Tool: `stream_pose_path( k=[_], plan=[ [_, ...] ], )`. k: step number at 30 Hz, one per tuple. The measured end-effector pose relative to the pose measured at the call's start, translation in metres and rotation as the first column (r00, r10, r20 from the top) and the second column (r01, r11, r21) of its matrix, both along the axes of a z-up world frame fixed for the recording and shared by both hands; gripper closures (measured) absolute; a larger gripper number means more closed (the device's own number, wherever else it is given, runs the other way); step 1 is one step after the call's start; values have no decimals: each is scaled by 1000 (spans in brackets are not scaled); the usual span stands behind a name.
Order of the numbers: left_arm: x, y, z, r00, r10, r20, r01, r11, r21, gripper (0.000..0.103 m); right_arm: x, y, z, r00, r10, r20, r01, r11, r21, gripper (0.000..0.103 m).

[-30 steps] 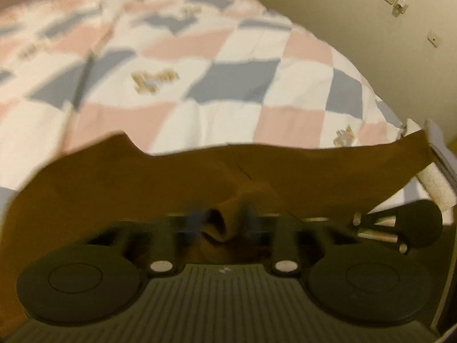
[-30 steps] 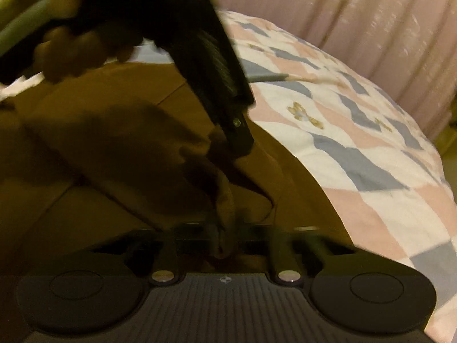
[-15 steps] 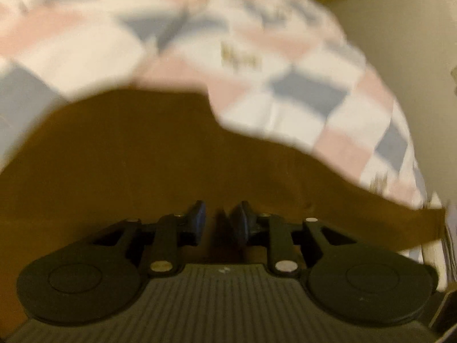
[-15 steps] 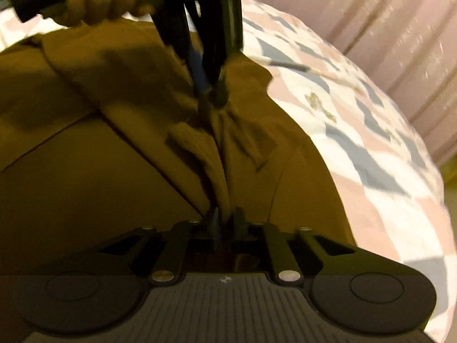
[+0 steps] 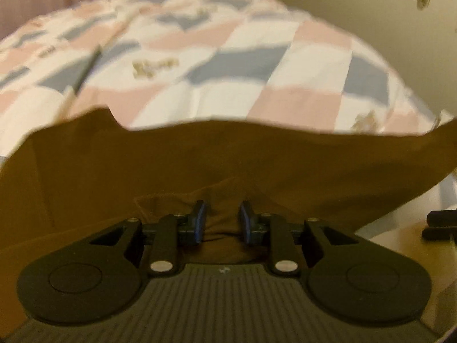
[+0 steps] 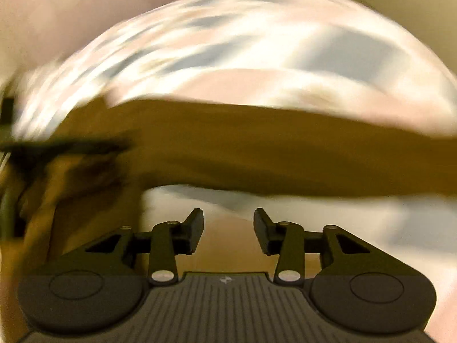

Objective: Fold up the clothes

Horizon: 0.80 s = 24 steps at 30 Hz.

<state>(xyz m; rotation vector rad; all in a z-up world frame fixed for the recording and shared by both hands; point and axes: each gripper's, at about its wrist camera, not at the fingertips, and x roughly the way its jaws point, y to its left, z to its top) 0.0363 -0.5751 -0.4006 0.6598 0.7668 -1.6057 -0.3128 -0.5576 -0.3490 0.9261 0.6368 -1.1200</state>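
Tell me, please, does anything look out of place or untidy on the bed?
Nothing looks damaged or spilled. The brown garment lies on the checked bedcover, but its far edge is uneven, with a notch at the left, and cloth is bunched into folds just ahead of the open left gripper. The right gripper is open and holds nothing.

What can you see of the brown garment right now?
The brown garment is a plain, matte, soft-looking cloth spread on the checked bedspread, its far edge wavy with a notch at left. A puckered fold lies near the left hand-held gripper, whose jaws stand open around it without clamping. In the blurred right view the right hand-held gripper is open, short of the garment's near edge.
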Motion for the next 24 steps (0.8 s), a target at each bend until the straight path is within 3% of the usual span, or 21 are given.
stream_pose_path(
  k=[1, 3, 6, 8, 9, 11, 12, 13, 14, 15, 18, 21, 24],
  plan=[
    [-1, 12, 12, 1000, 12, 7, -12, 1000, -24, 81, -36, 0, 2, 991, -125, 42, 125, 992, 11, 56],
    [1, 36, 29, 999, 50, 13, -50, 998, -34, 78, -99, -1, 4, 934, -337, 114, 337, 941, 20, 51],
    [5, 66, 43, 992, 123, -18, -123, 992, 1, 78, -176, 1, 1, 780, -586, 220, 601, 800, 1, 45],
    [4, 86, 44, 980, 188, -68, -185, 981, 53, 78, -208, -3, -10, 686, -672, 279, 700, 715, 2, 38],
    [2, 95, 45, 973, 216, -83, -210, 975, 76, 78, -216, -7, -16, 659, -689, 304, 720, 694, 14, 37],
    [-1, 111, 43, 957, 272, -105, -258, 958, 126, 78, -228, -16, -29, 610, -711, 351, 748, 662, 41, 35],
    [-3, 119, 43, 949, 295, -113, -278, 950, 144, 78, -227, -21, -34, 602, -711, 362, 747, 663, 59, 37],
    [-2, 126, 45, 944, 308, -120, -290, 946, 148, 78, -224, -26, -40, 598, -710, 372, 742, 666, 77, 47],
    [-1, 132, 47, 939, 320, -127, -300, 942, 152, 78, -217, -32, -38, 617, -708, 344, 729, 679, 87, 89],
    [0, 139, 49, 934, 331, -133, -311, 938, 153, 78, -210, -38, -36, 640, -704, 308, 716, 692, 96, 99],
    [13, 161, 61, 920, 367, -136, -350, 927, 135, 77, -165, -46, -2, 766, -607, 212, 634, 767, -97, 99],
    [41, 185, 70, 886, 440, -150, -423, 897, 130, 77, -89, -61, 42, 901, -417, 120, 434, 852, -292, 99],
    [83, 219, 74, 830, 526, -187, -507, 850, 140, 77, 5, -69, 86, 981, -189, 50, 192, 887, -420, 99]
  ],
)
